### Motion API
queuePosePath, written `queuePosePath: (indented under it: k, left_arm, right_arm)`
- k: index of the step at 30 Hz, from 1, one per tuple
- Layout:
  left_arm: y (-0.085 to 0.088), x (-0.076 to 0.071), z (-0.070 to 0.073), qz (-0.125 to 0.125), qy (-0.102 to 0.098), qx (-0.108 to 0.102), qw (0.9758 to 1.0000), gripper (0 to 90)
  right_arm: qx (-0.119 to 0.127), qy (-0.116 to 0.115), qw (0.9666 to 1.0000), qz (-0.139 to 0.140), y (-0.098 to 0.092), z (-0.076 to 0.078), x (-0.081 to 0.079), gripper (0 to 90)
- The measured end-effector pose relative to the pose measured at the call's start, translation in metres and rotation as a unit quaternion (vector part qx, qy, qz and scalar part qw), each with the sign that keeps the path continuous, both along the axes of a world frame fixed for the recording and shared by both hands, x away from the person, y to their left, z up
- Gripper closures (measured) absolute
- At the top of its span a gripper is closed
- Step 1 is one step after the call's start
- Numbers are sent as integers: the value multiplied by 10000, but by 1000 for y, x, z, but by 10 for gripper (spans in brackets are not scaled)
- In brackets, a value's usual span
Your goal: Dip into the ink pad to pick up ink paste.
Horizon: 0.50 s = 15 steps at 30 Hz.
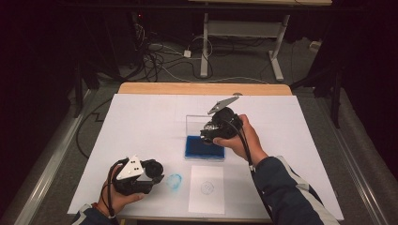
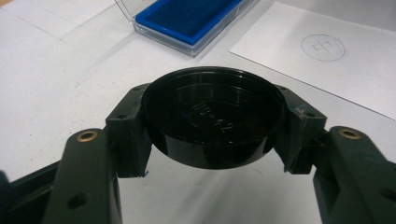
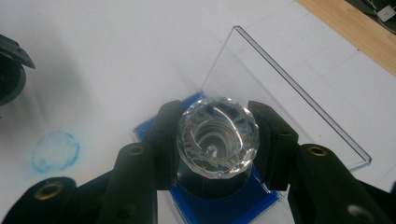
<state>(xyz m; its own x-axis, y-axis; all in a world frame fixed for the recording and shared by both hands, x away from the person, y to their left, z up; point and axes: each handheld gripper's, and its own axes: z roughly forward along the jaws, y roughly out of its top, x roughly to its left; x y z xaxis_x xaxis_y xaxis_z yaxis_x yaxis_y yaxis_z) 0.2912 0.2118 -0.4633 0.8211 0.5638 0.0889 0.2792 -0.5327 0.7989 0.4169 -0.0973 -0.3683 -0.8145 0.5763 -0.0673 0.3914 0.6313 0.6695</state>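
**Stamp held over the ink pad, cap held aside**

Between the jaws of our right gripper sits a stamp with a faceted clear handle, and the pads press on that handle from both sides, so the grip is closed on it. Directly below the jaws, in the right gripper view, lies the blue ink pad in its clear case, whose lid stands open beyond the stamp. We cannot tell whether the stamp's dark base touches the pad or hangs just above it. From the high view, this gripper tilts down over the near part of the ink pad.

Our left gripper is closed on a round black cap, its two pads clamped against opposite sides of the rim, with the hollow side facing the camera. Ahead of these jaws we see the ink pad, and ahead and to the right a white sheet of paper bearing a faint round stamp print. In the high view the left gripper rests low near the table's front edge, just beside a smudged blue ring on the white table cover, with the sheet a little further to its right. Both grippers are well apart.
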Motion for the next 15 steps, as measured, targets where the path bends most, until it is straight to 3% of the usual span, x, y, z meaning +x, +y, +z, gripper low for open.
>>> queuePosePath:
  k: [15]
  left_arm:
    - [0, 1, -2, -16, 36, 39, 10000, 365]
  right_arm:
    - [-163, 317, 9993, -72, -1, -40, 8, 578]
